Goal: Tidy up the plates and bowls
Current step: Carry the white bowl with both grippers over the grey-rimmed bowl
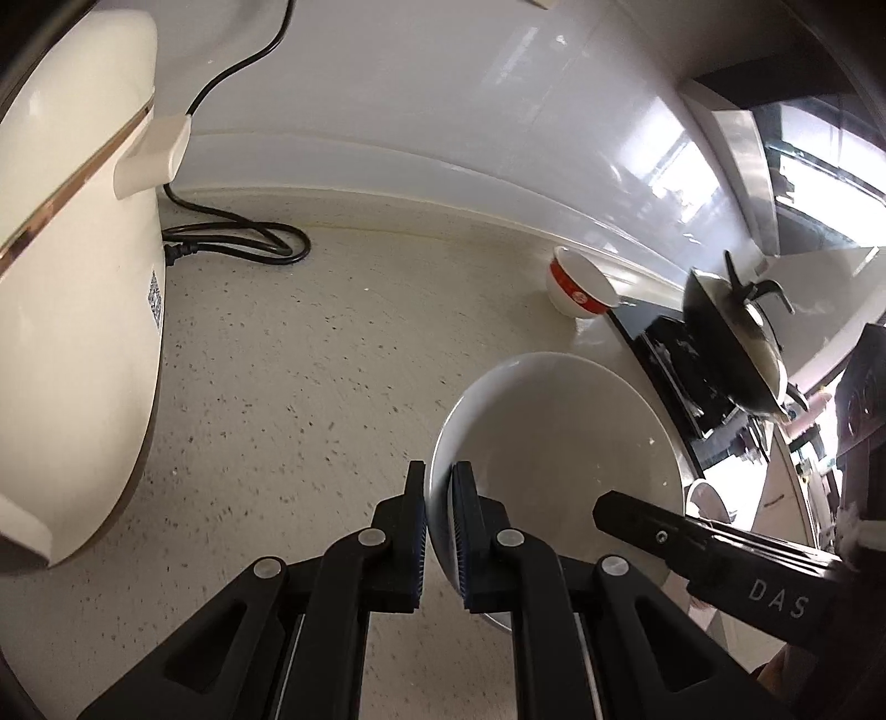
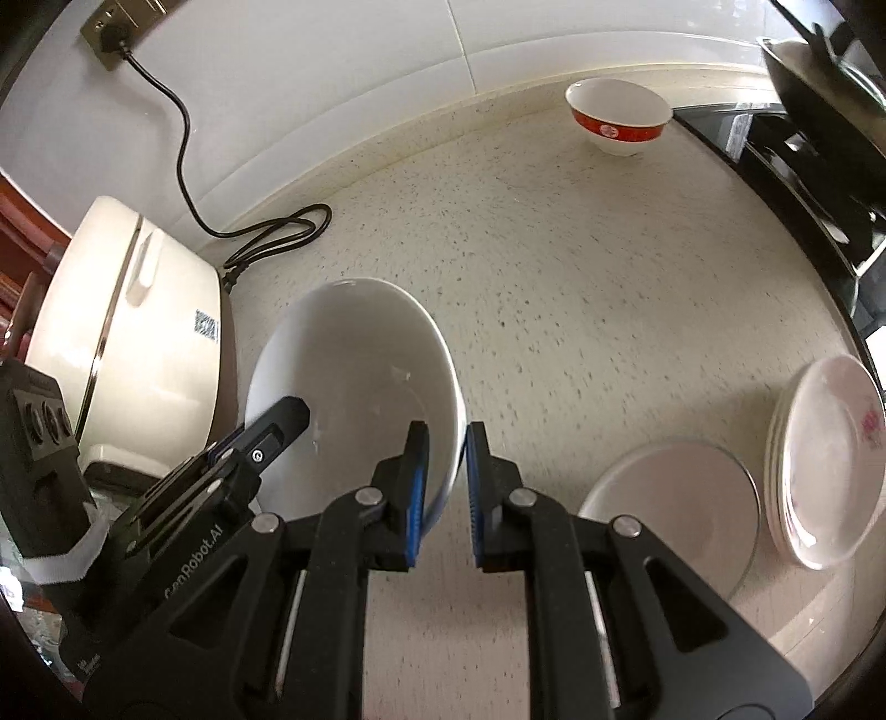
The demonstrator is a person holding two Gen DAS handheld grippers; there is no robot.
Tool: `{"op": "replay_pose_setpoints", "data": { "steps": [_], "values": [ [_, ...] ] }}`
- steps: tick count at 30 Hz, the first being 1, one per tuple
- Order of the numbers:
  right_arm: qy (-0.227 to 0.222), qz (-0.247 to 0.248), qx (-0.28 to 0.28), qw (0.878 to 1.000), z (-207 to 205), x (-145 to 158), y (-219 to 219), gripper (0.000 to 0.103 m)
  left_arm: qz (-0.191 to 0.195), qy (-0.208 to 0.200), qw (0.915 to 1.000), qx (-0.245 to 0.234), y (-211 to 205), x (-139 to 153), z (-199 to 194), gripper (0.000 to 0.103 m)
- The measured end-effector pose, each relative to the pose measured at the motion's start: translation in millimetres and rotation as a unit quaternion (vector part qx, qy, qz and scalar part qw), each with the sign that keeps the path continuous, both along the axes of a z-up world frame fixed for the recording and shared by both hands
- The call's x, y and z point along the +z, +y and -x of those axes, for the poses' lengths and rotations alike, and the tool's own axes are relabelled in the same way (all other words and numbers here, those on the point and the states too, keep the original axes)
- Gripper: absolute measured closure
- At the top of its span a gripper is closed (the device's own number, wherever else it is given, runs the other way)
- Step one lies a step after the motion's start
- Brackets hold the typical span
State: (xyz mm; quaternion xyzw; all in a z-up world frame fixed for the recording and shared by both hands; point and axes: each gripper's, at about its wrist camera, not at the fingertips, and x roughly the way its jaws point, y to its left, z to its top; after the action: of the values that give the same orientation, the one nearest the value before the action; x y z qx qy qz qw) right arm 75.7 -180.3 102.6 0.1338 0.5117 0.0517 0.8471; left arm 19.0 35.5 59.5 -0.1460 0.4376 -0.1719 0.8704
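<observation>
White bowl: large, plain, on the speckled countertop beside the cream cooker; both claws grip its rim from opposite sides.
Bowl contents: nothing visible inside beyond a few pale specks.
Left gripper: blue pads pinch the near-left rim, one pad inside the wall and one outside.
Right gripper: straddles the right rim; the inner pad lies on the wall, a slight gap shows at the outer pad, so whether it clamps I cannot tell.
Left wrist view only: the cooker looms close at left, its side handle and label plain; a dark wok with lid sits on the black hob at right.
Right wrist view only: a stack of white plates with a pink flower print lies at the right edge of the counter, and a flat round metal lid lies just beside the stack; a wall socket holds the black power cord.
Both views: a small red-banded bowl stands upright near the backsplash, well apart from the white bowl; its inside shows white.
Cord: coiled on the counter behind the cooker.
</observation>
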Motion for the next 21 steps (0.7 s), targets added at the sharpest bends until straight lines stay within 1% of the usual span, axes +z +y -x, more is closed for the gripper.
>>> {"op": "replay_pose_setpoints", "data": {
  "steps": [9, 16, 21],
  "values": [
    [-0.017, -0.015, -0.046, 0.999, 42, 11, -27, 0.086, -0.001, -0.016, 0.9982, -0.057, -25, 13, 23, 0.094],
    [-0.022, -0.027, -0.091, 0.995, 69, 15, -56, 0.086, -0.009, -0.026, 0.9937, -0.109, -55, 21, 33, 0.094],
    [-0.02, -0.031, -0.113, 0.993, 80, 13, -69, 0.086, -0.012, -0.021, 0.9906, -0.135, -72, 20, 37, 0.094]
  ]
}}
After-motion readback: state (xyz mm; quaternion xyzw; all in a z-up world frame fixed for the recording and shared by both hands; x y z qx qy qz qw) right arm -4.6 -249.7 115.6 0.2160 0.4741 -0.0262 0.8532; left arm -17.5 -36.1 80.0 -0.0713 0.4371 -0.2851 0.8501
